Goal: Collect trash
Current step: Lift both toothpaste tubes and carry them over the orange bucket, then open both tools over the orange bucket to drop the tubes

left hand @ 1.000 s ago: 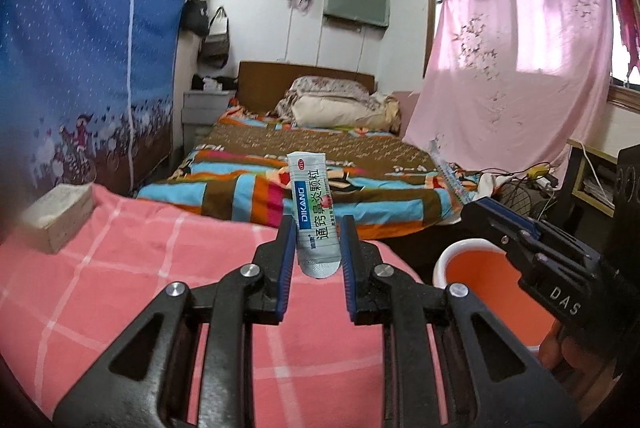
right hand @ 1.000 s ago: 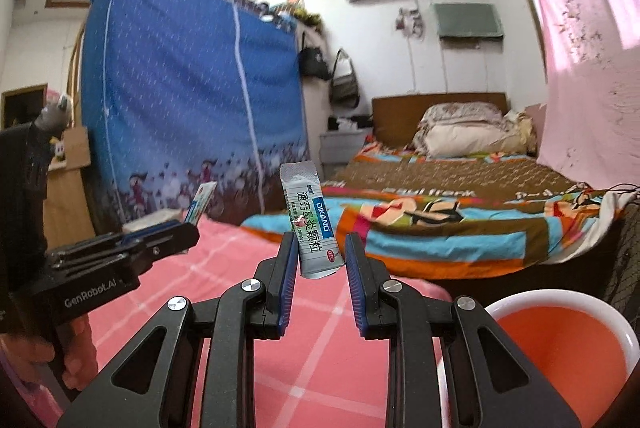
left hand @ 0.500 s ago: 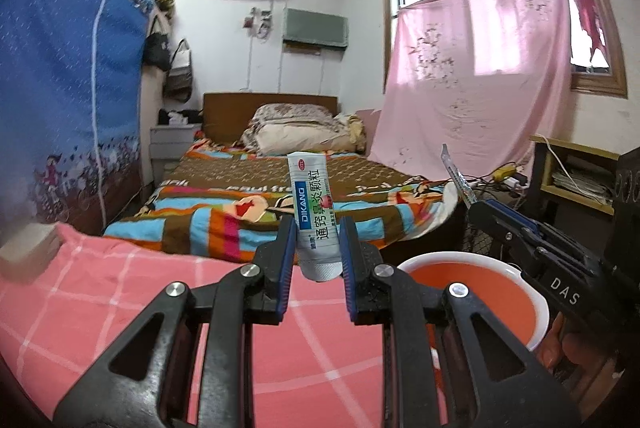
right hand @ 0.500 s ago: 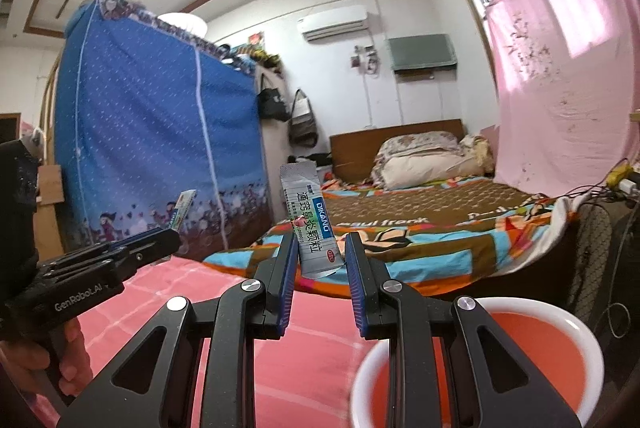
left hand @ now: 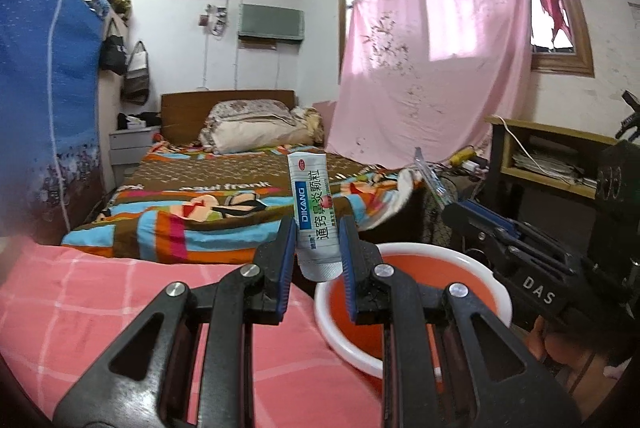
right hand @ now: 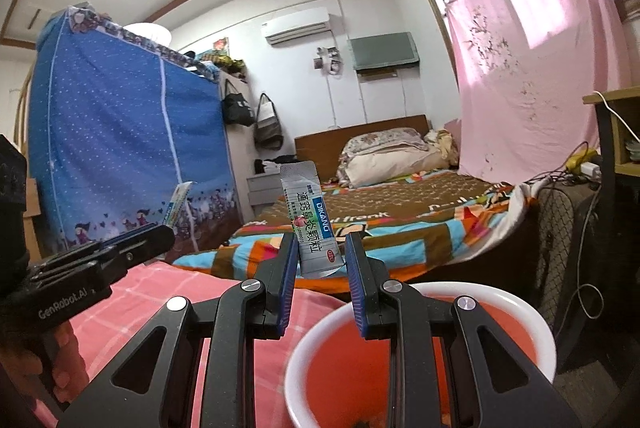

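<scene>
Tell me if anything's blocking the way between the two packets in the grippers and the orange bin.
Nothing visible does. The left gripper holds its sachet above the bin's near rim, and the right gripper holds its sachet just short of that rim, with only open air between. The bin's mouth is uncovered.

Bin (left hand: 408,308) right of table (left hand: 100,308)
</scene>
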